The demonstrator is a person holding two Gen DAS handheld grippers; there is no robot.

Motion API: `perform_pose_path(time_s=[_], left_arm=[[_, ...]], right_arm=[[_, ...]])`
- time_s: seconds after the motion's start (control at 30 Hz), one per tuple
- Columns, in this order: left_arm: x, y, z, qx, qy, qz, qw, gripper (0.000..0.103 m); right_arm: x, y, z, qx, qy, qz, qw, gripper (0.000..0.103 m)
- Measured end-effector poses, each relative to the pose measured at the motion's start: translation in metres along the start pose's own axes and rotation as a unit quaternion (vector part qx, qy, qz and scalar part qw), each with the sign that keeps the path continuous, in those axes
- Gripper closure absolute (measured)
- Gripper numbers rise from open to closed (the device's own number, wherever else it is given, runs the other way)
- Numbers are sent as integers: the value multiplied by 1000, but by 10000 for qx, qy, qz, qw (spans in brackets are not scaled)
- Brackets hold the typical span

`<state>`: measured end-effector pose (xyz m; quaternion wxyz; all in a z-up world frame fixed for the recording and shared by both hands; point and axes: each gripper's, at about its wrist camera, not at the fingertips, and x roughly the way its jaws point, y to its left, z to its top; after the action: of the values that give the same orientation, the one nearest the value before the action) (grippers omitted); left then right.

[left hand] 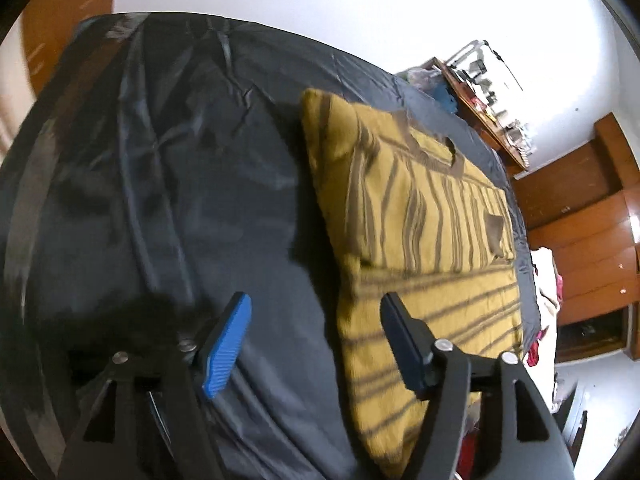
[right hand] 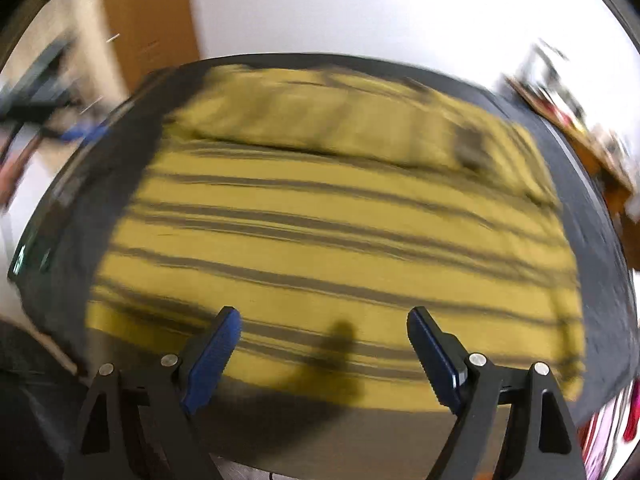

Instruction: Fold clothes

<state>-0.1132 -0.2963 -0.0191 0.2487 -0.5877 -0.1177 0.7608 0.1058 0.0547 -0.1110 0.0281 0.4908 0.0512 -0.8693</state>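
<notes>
— So, where is the shirt [left hand: 420,240] now?

— It lies flat on the bed [left hand: 160,200], on the dark sheet. It is yellow with brown stripes. It sits toward one side of the bed, with lots of bare sheet beside it.

— Is it folded?

— Partly, I think. The top part with the collar is turned over onto the rest, and the stripes there run a different way. One side edge looks thick and puffy, like cloth doubled under. But it is not a small neat pile, so I think more folds are left.

— What are the grippers doing?

— The left gripper [left hand: 316,340] is spread wide and holds nothing. It hangs over the side edge of the shirt, one finger over the sheet and one over the cloth. The right gripper [right hand: 324,354] is spread wide too, with nothing in it. It is above the bottom edge of the shirt, near the edge of the bed.

— Do they touch the shirt?

— I cannot tell. The right view is blurry.
</notes>
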Motion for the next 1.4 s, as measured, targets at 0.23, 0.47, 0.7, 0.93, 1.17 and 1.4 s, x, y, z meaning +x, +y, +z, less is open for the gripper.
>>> perform_pose_path(time_s=[0.23,0.47,0.7,0.93,1.17,1.4], left_arm=[[42,1,58,41,289,-332,9990,25],[70,-7,88,177,387,-328,9986,24],[94,-9,100,170,569,-397,9974,24],[110,-19,109,222,659,-636,9956,24],[118,-9,116,-156,822,-718,9939,71],[99,-30,126,-106,647,-825,9944,79]], right_arm=[[4,113,-6,-457,150,487,9977,17],[20,136,-14,-181,425,458,9979,17],[33,147,-16,-419,341,-193,9984,17],[35,148,-10,-421,261,-219,9985,38],[29,145,-3,-520,194,-389,9977,85],[-1,110,7,18,-243,-772,9967,85]])
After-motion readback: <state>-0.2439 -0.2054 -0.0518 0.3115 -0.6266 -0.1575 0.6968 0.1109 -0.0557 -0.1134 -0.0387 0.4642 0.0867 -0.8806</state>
